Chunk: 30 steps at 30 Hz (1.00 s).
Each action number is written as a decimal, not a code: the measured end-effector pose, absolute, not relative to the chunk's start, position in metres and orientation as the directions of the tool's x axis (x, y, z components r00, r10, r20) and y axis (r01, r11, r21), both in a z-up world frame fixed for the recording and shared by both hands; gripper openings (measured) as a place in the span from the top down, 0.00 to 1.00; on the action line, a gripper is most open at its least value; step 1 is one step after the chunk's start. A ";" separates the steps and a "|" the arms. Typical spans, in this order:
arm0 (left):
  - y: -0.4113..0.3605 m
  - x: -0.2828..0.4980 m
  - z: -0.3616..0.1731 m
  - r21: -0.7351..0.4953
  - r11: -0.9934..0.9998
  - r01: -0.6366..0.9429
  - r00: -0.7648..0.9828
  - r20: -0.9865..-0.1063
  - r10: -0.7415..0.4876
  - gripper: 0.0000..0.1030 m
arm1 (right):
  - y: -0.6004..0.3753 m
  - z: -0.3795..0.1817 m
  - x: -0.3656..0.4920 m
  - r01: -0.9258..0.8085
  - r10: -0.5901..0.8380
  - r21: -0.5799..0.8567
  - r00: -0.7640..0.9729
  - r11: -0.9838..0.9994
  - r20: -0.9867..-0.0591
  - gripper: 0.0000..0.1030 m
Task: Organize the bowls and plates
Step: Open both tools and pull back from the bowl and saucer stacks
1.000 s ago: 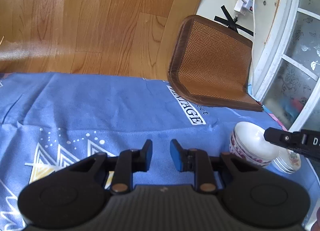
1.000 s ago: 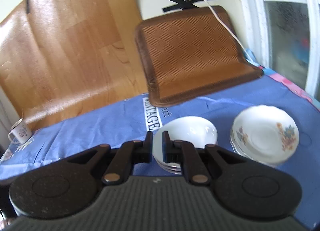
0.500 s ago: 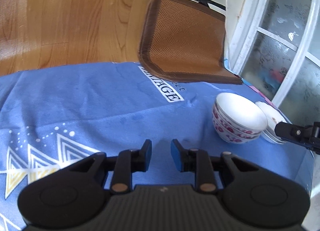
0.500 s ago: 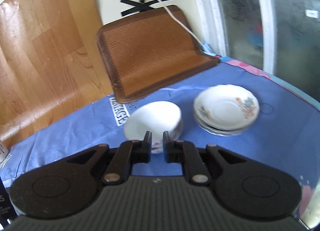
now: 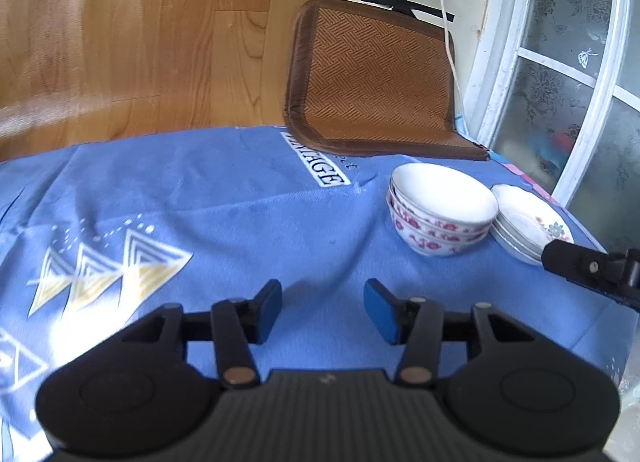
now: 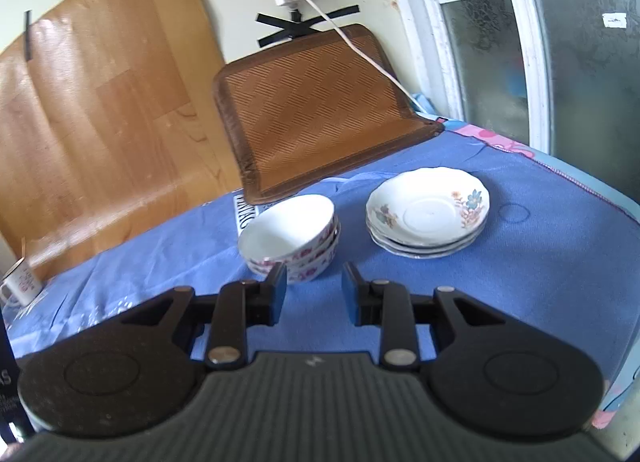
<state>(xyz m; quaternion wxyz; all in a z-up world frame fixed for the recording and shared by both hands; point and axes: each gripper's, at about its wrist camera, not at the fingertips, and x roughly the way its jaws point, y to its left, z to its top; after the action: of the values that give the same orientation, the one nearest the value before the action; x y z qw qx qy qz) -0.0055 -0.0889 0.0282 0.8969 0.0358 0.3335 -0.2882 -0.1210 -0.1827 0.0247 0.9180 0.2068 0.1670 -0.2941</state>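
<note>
Apparently nearing completion: bowls [image 6: 290,236] sitting nested, plates [image 6: 428,213] sitting stacked beside them; both claws, left [image 5: 322,312] and right [image 6: 314,294], hanging apart, gripping nothing.

white label [image 5: 323,175] reading "VINTAGE", on blue tablecloth [image 5: 224,221]

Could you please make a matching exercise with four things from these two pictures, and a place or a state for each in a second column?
Things:
1. stack of white bowls with red flower pattern
2. stack of white floral plates
3. brown woven mat
4. small white mug

Places or states:
A. leans up from the far edge of the table
B. at the far left edge of the right wrist view
C. directly ahead of the right gripper
D. to the right of the bowls, apart from them

Pairs: 1-C, 2-D, 3-A, 4-B
</note>
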 end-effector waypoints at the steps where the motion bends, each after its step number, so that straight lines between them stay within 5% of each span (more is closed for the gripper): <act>1: -0.088 -0.012 0.028 -0.117 0.838 0.533 0.620 -0.619 -0.481 0.48 | -0.183 0.023 -0.126 0.599 -0.460 0.292 0.779 0.745 -0.425 0.67; 5: -0.089 -0.035 0.028 -0.077 0.858 0.507 0.647 -0.624 -0.438 0.28 | -0.182 0.015 -0.145 0.572 -0.439 0.328 0.806 0.752 -0.398 0.67; 7: -0.090 -0.048 0.029 -0.055 0.865 0.499 0.666 -0.614 -0.424 0.07 | -0.182 0.013 -0.154 0.562 -0.434 0.341 0.815 0.754 -0.383 0.67; 9: -0.091 -0.058 0.031 -0.037 0.873 0.486 0.686 -0.603 -0.407 0.01 | -0.181 0.012 -0.162 0.551 -0.429 0.353 0.824 0.756 -0.370 0.67; 30: -0.085 -0.074 0.037 0.007 0.923 0.384 0.728 -0.617 -0.298 0.00 | -0.179 0.011 -0.172 0.512 -0.397 0.368 0.850 0.776 -0.346 0.61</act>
<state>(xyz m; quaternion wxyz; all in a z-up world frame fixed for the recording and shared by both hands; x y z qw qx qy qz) -0.0742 -0.0850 0.0366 0.9272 0.0669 0.3193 -0.1838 -0.1718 -0.1789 0.0106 0.9341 0.2293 0.1253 -0.2432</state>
